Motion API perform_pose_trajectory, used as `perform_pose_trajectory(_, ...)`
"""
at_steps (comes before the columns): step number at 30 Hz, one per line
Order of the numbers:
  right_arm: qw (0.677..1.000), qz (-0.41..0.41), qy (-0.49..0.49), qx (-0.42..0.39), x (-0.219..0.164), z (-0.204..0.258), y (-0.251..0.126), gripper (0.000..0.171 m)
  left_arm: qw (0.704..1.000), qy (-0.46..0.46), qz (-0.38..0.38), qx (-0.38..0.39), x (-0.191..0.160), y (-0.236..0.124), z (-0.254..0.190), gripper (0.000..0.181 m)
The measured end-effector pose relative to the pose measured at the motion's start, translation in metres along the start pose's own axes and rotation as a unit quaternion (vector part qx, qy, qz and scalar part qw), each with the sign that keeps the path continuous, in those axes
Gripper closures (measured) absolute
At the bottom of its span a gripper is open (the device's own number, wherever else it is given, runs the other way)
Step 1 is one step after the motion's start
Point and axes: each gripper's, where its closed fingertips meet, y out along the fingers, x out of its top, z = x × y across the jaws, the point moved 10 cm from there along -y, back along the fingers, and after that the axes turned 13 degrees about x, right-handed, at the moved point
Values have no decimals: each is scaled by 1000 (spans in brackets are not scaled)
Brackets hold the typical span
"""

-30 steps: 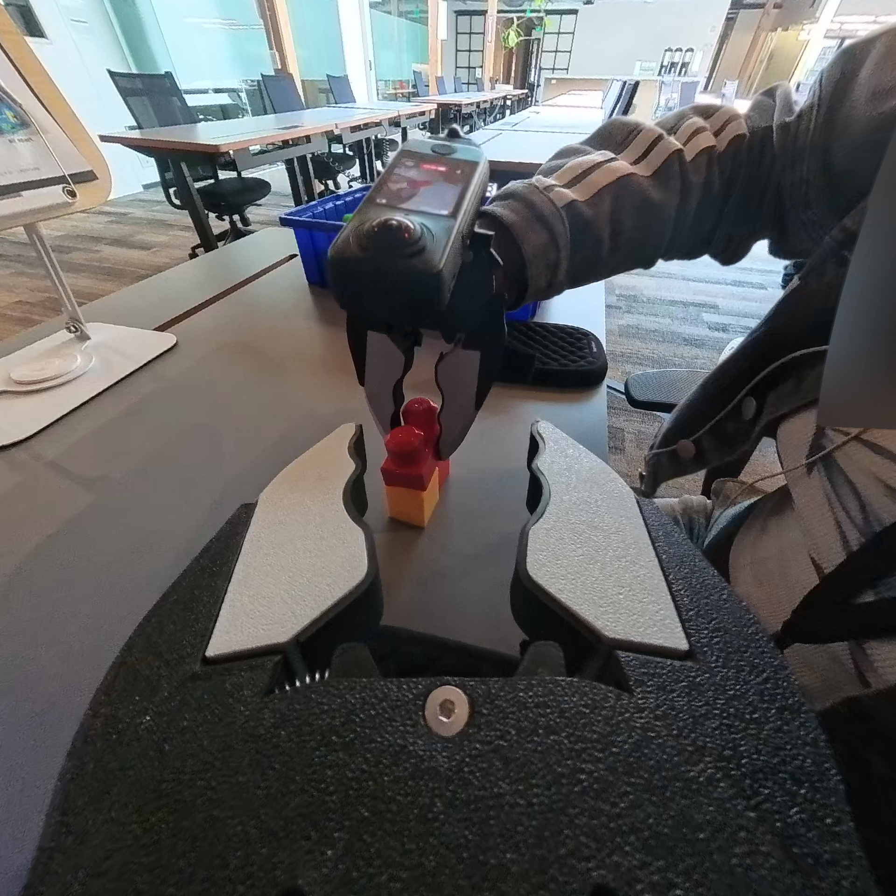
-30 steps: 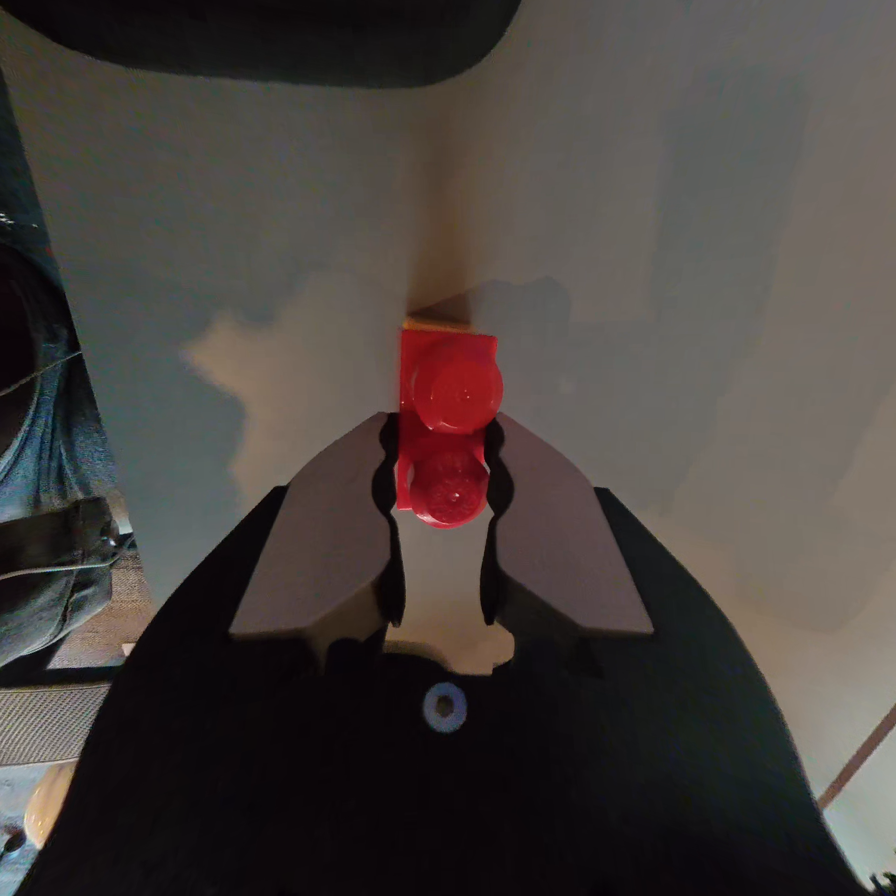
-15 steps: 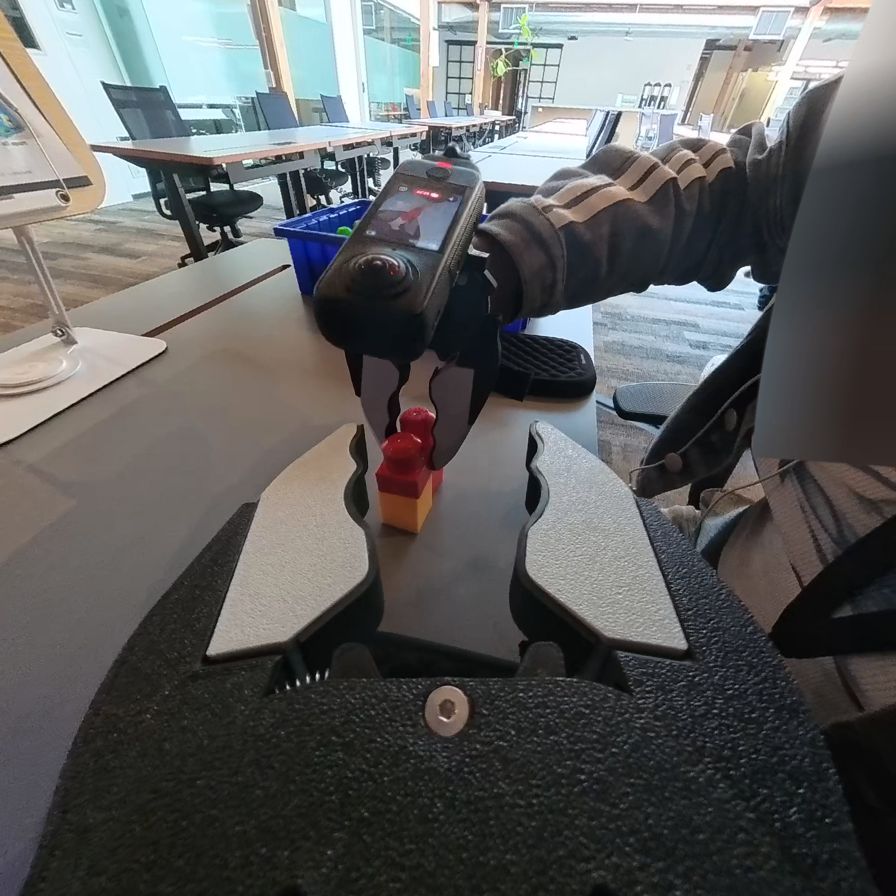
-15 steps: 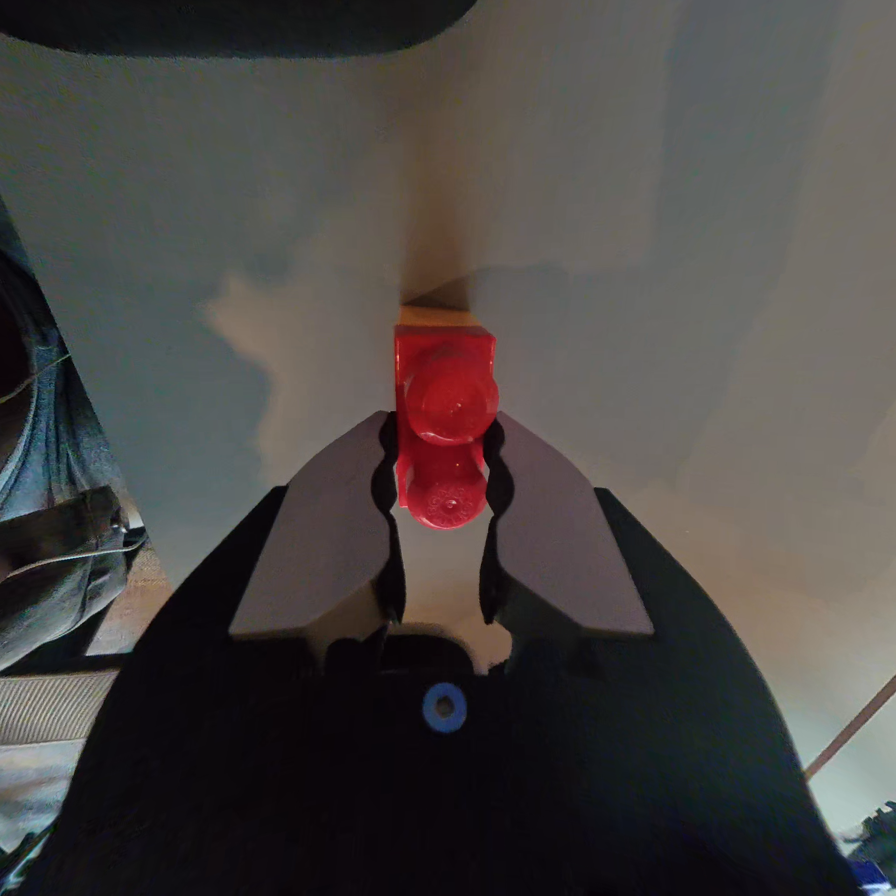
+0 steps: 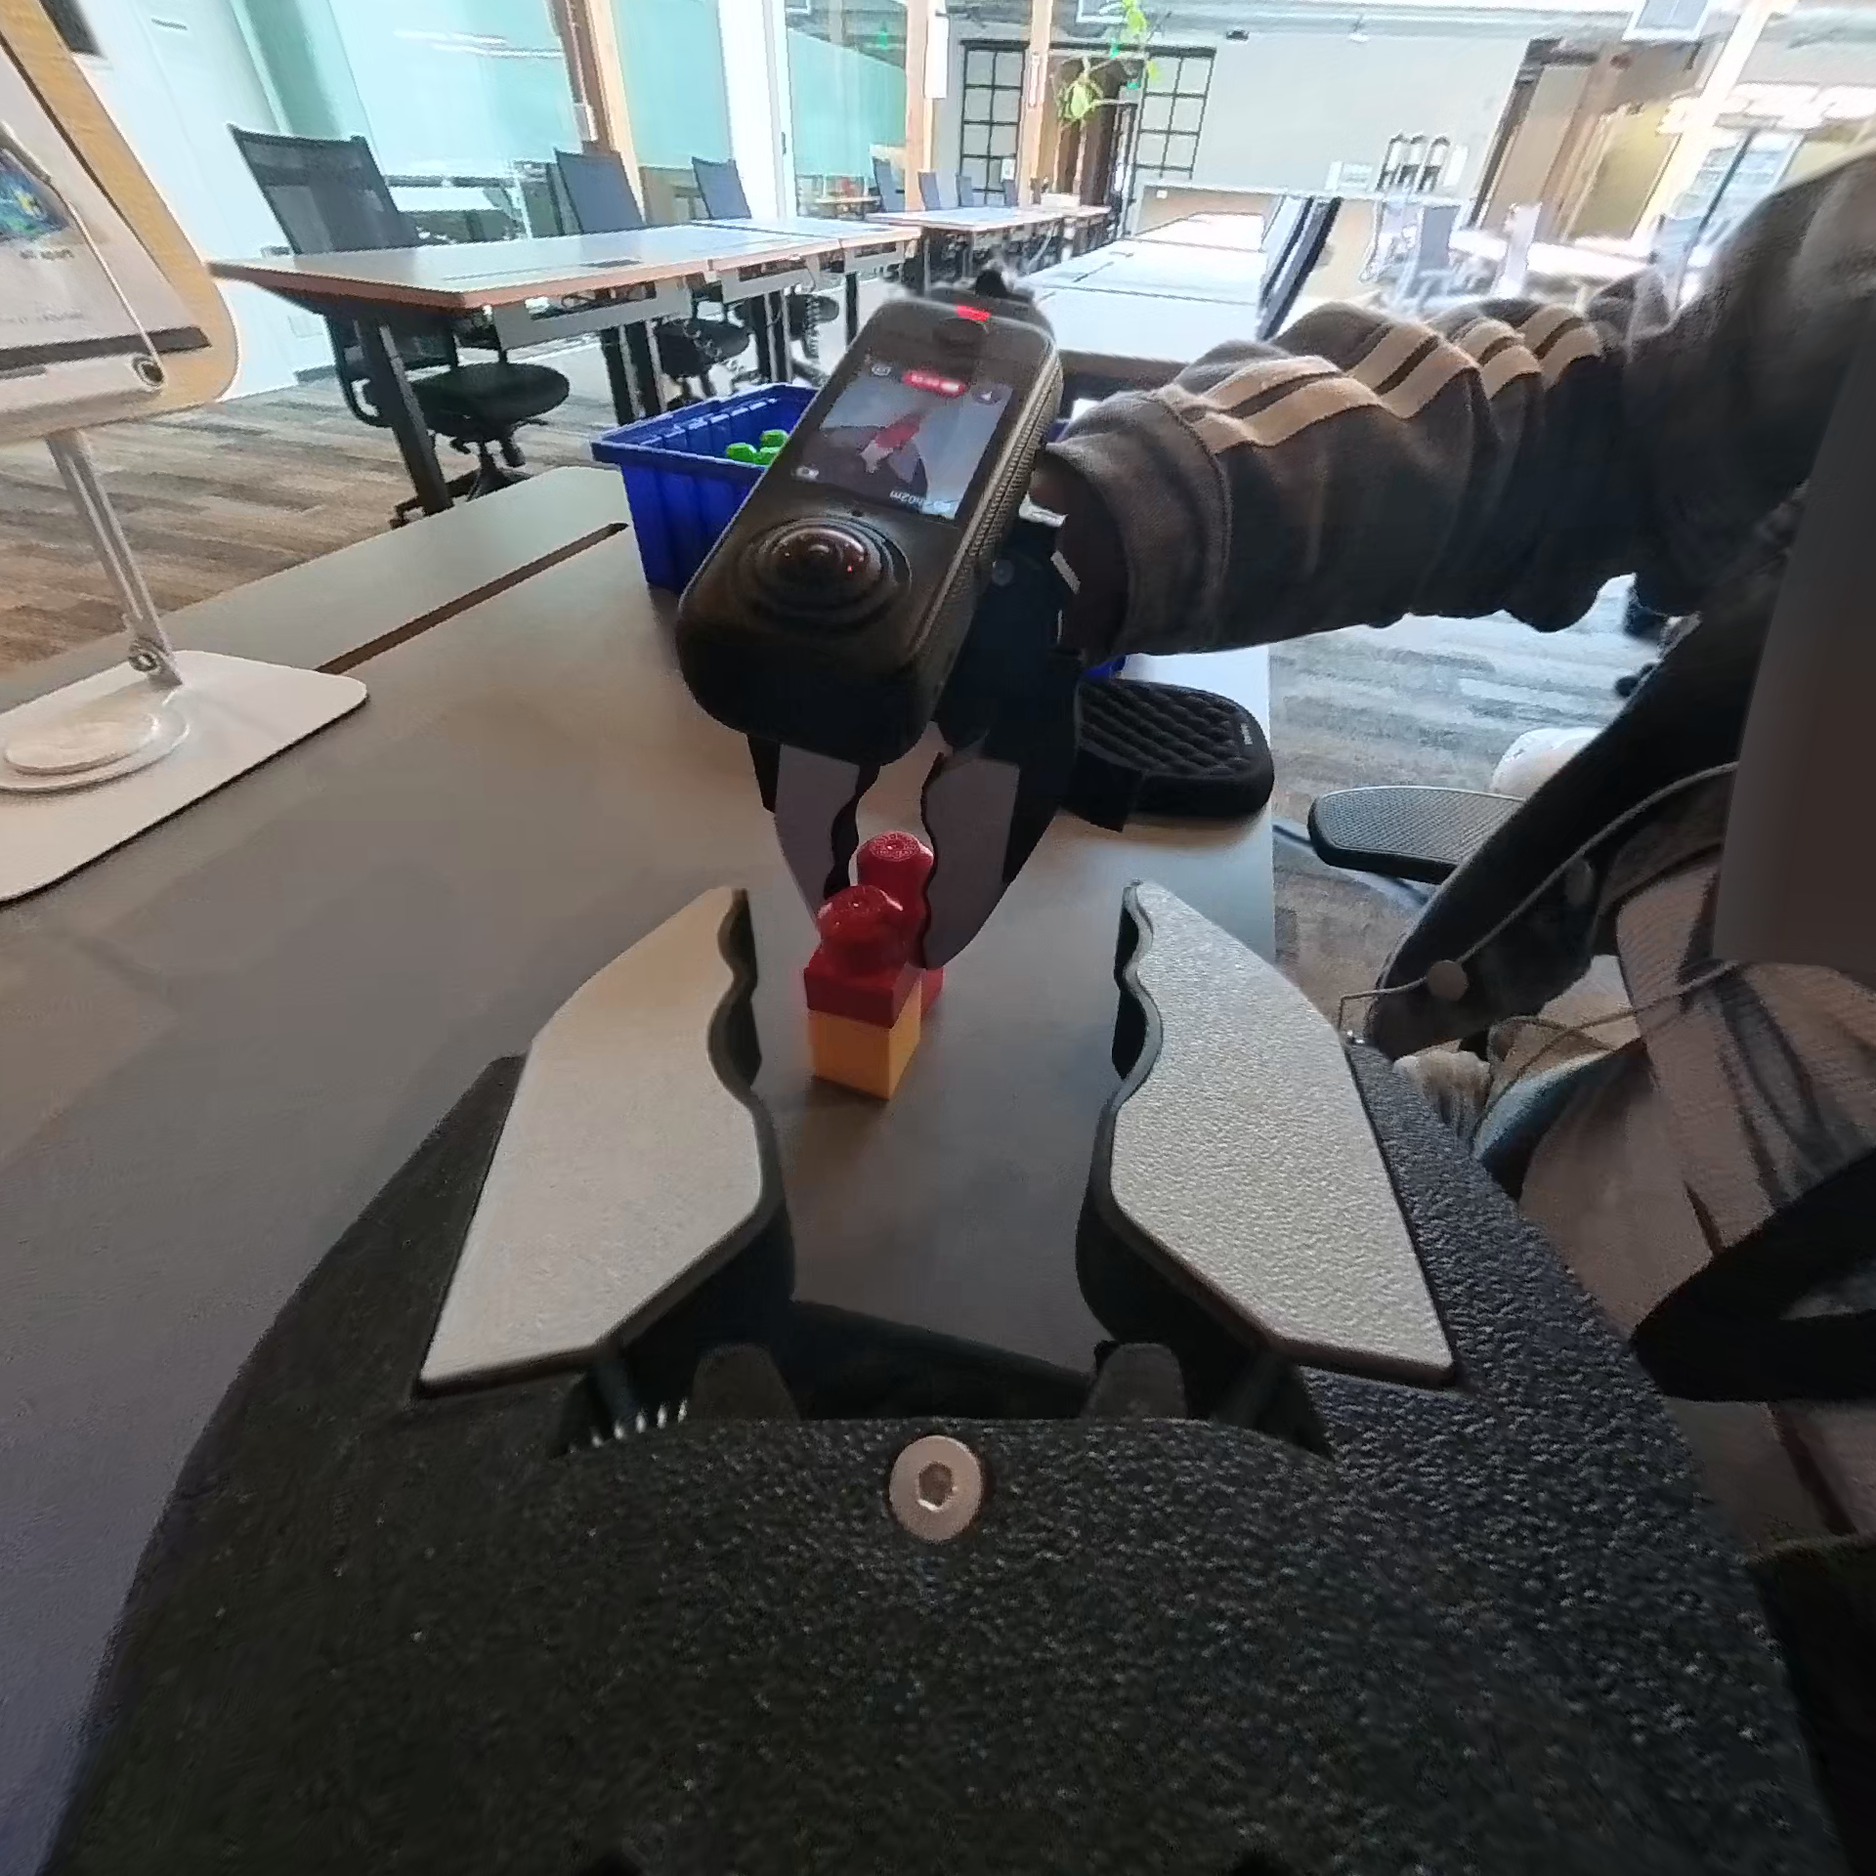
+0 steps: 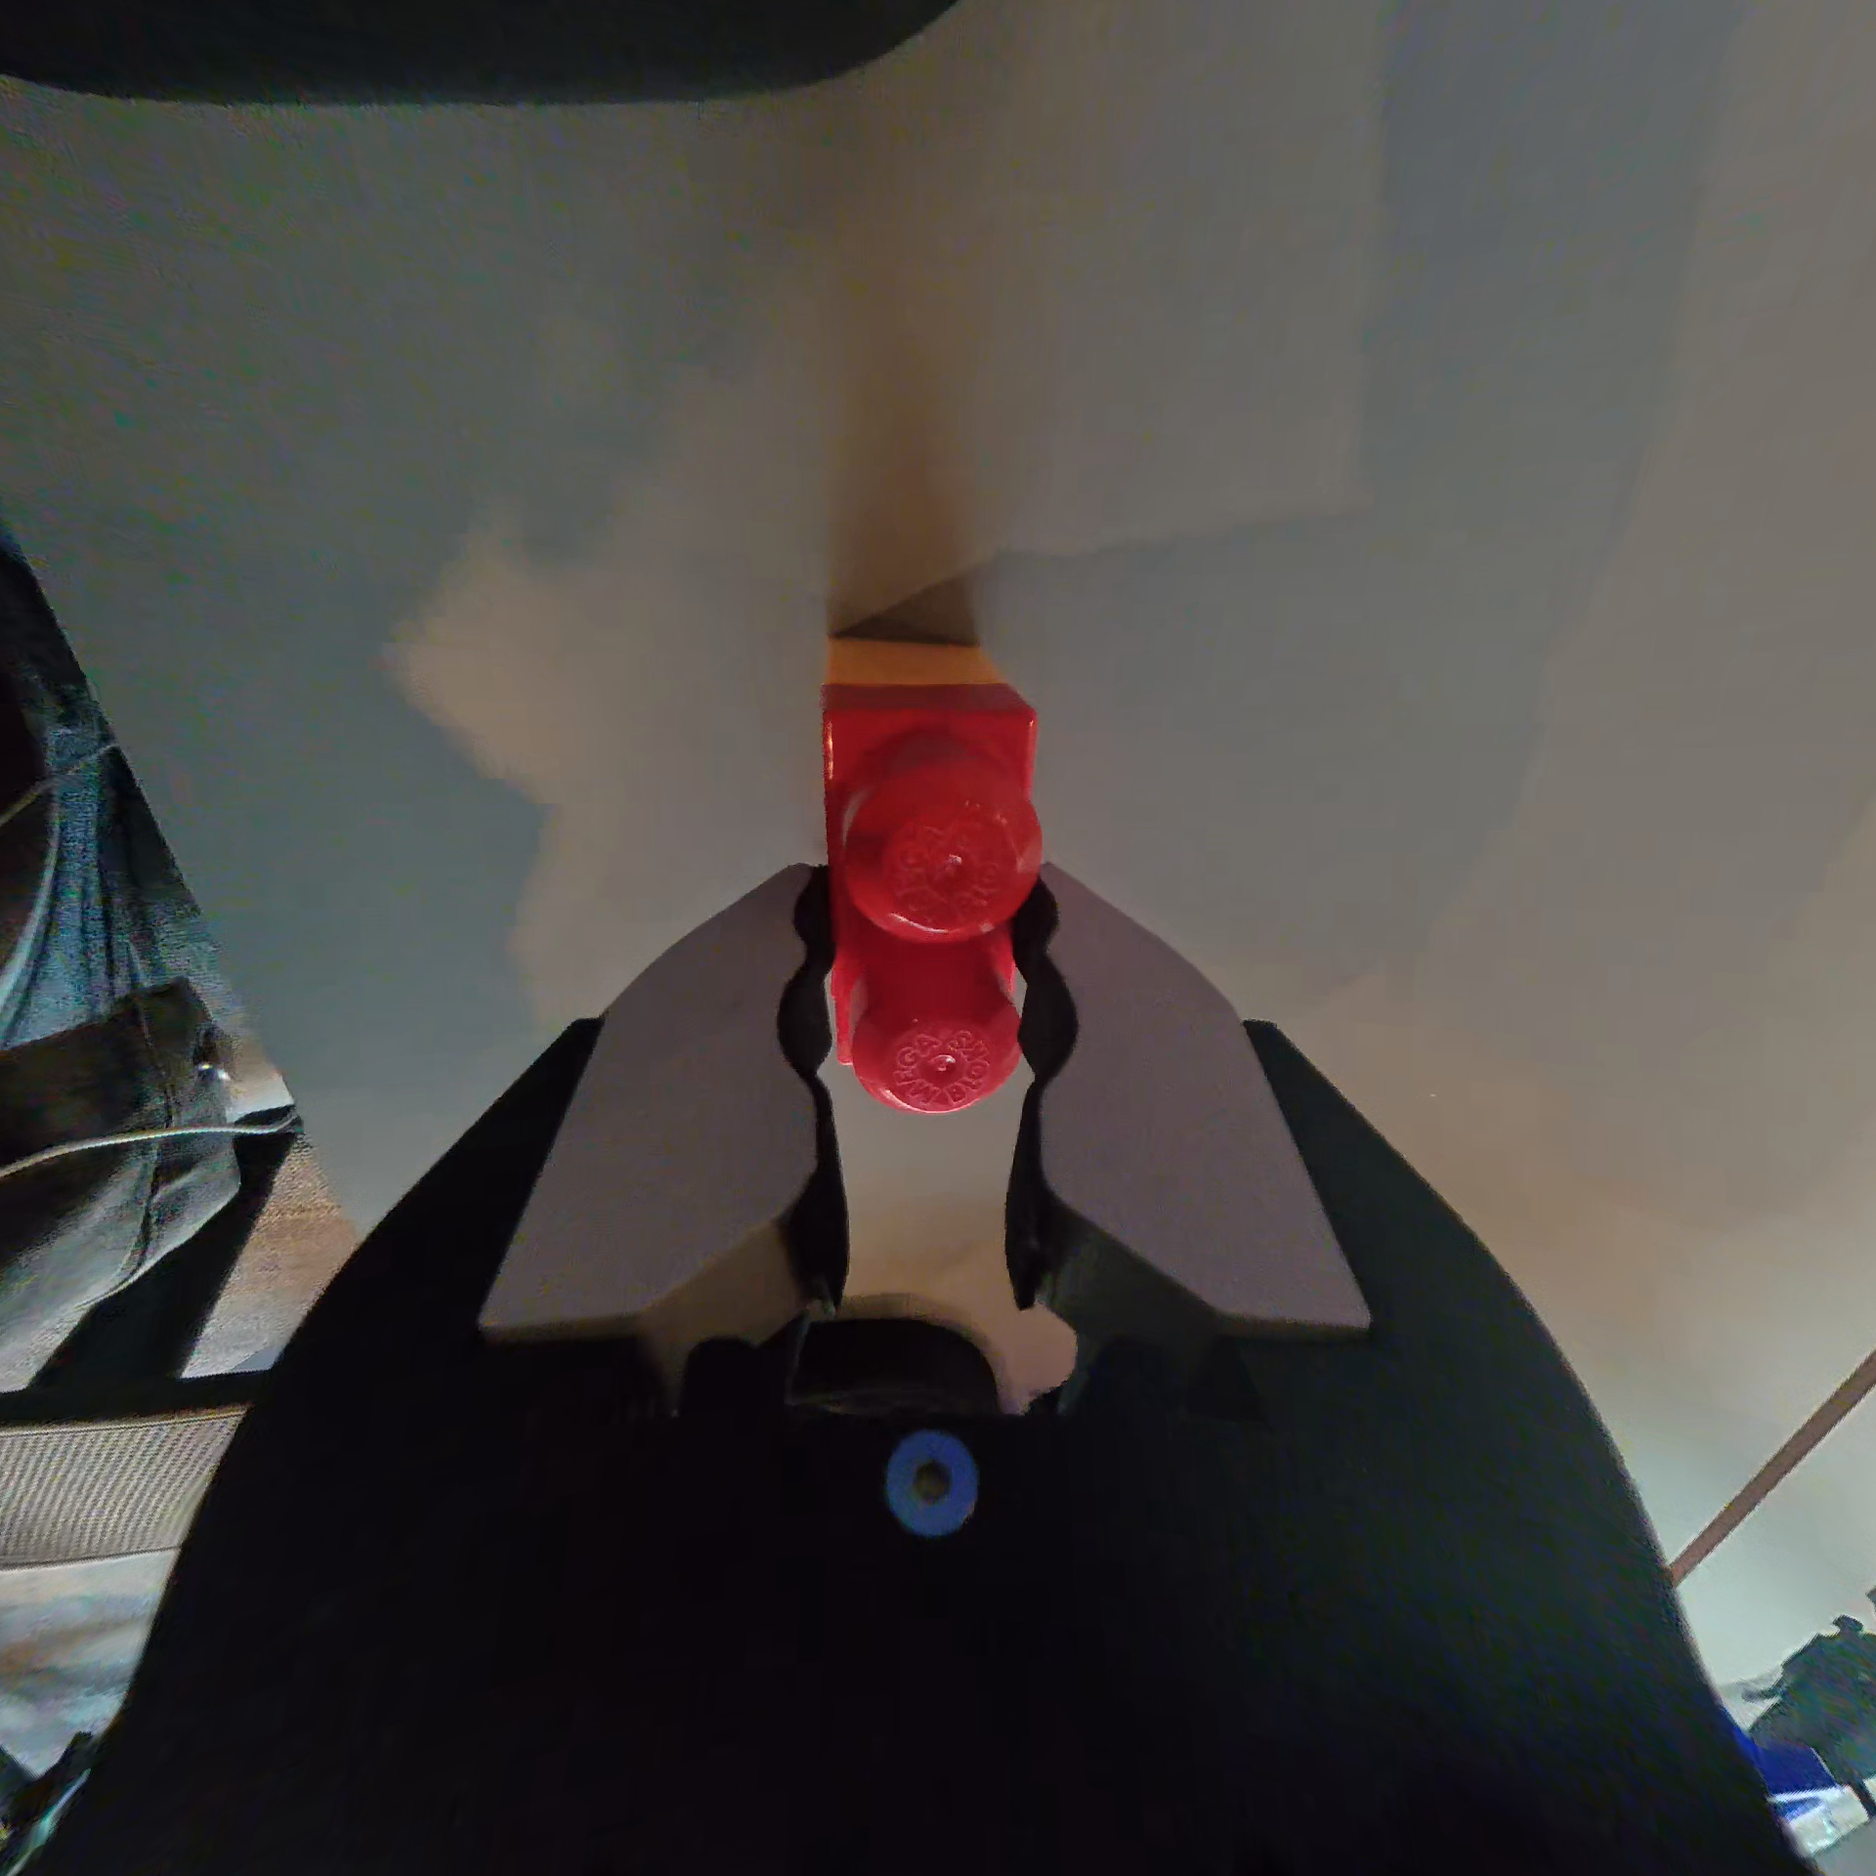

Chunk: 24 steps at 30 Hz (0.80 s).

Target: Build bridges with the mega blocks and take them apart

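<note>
a: where does the red block [image 5: 863,964] sit?
b: on the yellow block [image 5: 863,1051], which stands on the dark table [image 5: 355,914], just ahead of the left gripper [image 5: 934,1035].
a: state of the left gripper?
b: fingers spread wide, grasping nothing; the stack stands between and just beyond their tips.
a: and the right gripper [image 6: 926,949]?
b: it comes from above, fingers [image 6: 711,1066] pressed on both sides of the red block, at its two studs.
a: what lies behind?
b: a blue bin [image 5: 700,487] holding green pieces, a black mat [image 5: 1178,751], and a white stand [image 5: 152,731] at left.
</note>
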Motion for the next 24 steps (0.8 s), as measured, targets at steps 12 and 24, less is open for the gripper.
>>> perform_pose_trajectory(12, 998, -57, 1, 1, -13, 5, -7, 137, 996, 72, 48, 29, 1, 9, -11, 97)
perform_pose_trajectory(24, 991, -100, 84, -40, -79, 7, -81, 137, 997, 65, 41, 18, -2, 20, -13, 102)
